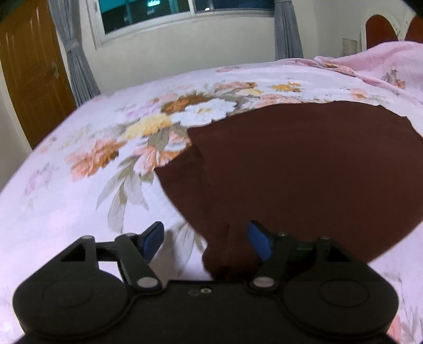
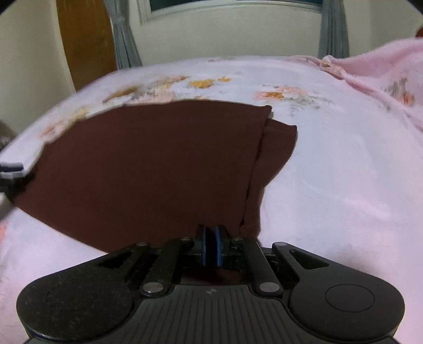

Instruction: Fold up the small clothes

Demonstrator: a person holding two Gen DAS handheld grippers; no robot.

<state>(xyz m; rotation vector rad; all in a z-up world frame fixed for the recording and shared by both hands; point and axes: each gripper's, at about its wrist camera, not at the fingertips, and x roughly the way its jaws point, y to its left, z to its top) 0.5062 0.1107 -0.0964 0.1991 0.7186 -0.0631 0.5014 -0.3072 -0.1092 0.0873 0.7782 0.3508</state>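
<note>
A dark maroon garment [image 1: 304, 169] lies spread flat on a pink floral bedsheet [image 1: 79, 185]. My left gripper [image 1: 206, 240] is open, its blue pads apart, with the garment's near left corner bunched between them. In the right wrist view the same garment [image 2: 148, 164] fills the middle, with a folded flap along its right side. My right gripper [image 2: 211, 243] is shut on the garment's near edge, blue pads pressed together. A bit of the left gripper [image 2: 10, 172] shows at the far left edge.
The bedsheet [image 2: 343, 185] stretches bare to the right of the garment. A rumpled pink blanket [image 1: 383, 63] lies at the far right. Beyond the bed are a wooden door [image 1: 29, 79], grey curtains [image 1: 76, 66] and a window [image 1: 158, 16].
</note>
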